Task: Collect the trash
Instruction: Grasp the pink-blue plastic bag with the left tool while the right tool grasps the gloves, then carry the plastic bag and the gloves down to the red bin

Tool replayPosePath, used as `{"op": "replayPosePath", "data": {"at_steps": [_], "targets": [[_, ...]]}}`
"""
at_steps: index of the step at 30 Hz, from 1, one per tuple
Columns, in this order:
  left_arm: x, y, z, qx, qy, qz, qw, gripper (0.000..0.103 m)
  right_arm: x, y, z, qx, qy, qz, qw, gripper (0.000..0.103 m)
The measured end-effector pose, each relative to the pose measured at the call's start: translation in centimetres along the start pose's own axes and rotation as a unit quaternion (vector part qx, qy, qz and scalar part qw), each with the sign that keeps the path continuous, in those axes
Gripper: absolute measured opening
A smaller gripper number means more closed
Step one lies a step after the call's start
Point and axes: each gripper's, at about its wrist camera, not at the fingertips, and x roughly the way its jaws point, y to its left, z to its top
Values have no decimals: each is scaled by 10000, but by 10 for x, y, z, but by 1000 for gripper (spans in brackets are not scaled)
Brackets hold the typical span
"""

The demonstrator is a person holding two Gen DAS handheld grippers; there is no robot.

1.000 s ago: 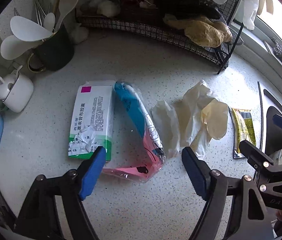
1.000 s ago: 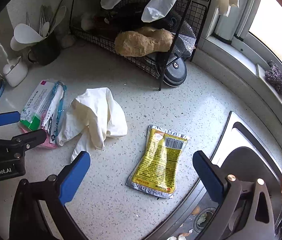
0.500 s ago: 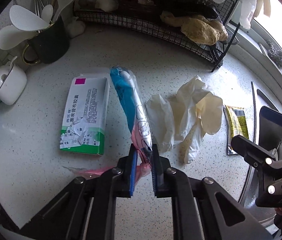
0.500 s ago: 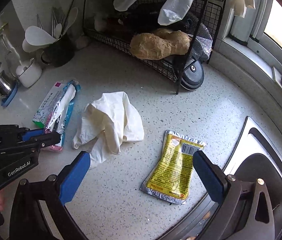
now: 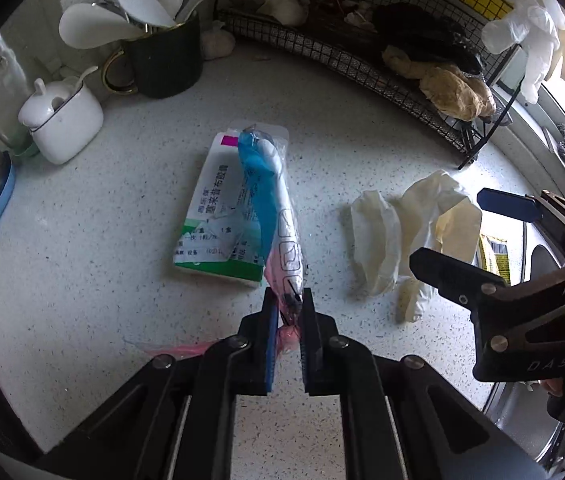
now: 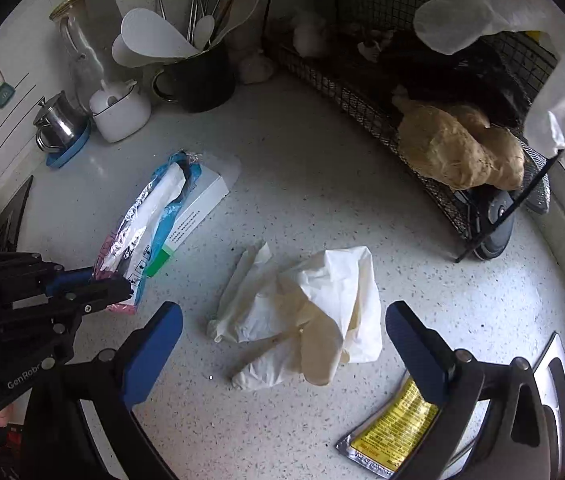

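Note:
My left gripper (image 5: 288, 304) is shut on the near end of a long blue, white and pink plastic wrapper (image 5: 272, 200), lifted off the counter; it also shows in the right wrist view (image 6: 142, 220). Under it lies a white and green medicine box (image 5: 212, 224). A crumpled cream glove (image 6: 306, 320) lies on the speckled counter between the open fingers of my right gripper (image 6: 282, 344), which hovers above it. A yellow foil packet (image 6: 390, 432) lies by the right finger.
A black wire rack (image 5: 382, 52) with cloths and ginger stands at the back. A dark utensil mug (image 5: 162, 60), a white sugar pot (image 5: 62, 120) and a steel jug (image 6: 58, 124) stand at back left. A sink (image 5: 538, 264) lies at the right.
My left gripper has closed on the wrapper's end and lifted it off the counter. My right gripper has moved left from over the yellow packet to over the glove.

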Motion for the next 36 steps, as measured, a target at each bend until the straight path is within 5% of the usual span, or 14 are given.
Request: {"op": "replayPosePath", "data": {"at_steps": [3,11,15,36], "targets": [[6,2,-2,-20,59,107,9999,8,18,3,3,-162,50,-29,9999,89],[10,-4,-6,14,-58,243,9997,8,44,5,-4,-216,506,60,9985,16],[-3,-11,-19,62,-186,156,9997,8,27,5,-16,-32,510,332,9981,9],[-152,-22,-167,137,-1188,-32,9928,8,-154,77,-128,-153,-746,74,9971,7]]}}
